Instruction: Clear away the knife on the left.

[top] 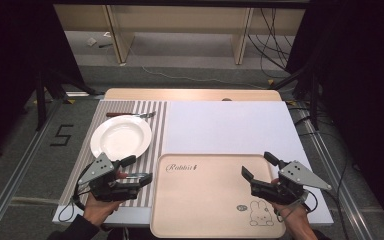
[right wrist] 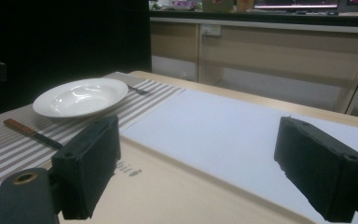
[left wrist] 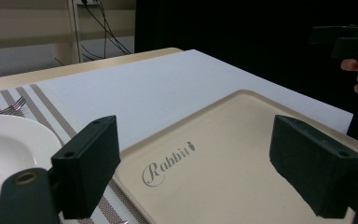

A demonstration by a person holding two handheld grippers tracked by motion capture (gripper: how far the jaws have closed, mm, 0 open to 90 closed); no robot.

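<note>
Tray (top: 207, 192) lies empty at the near edge of the counter (top: 230, 125), beside the striped mat (top: 82, 165) carrying the plate (top: 121, 136), fork (top: 145, 115) and knife (right wrist: 30, 132). Left claw (top: 135, 170) and right claw (top: 257, 167) hover at its two sides, jaws apart and gripping nothing, probably positioned to load the tray.

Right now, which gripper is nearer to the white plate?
Left. The left gripper hovers just below the white plate, over the striped mat; the right gripper is across the tray.
</note>
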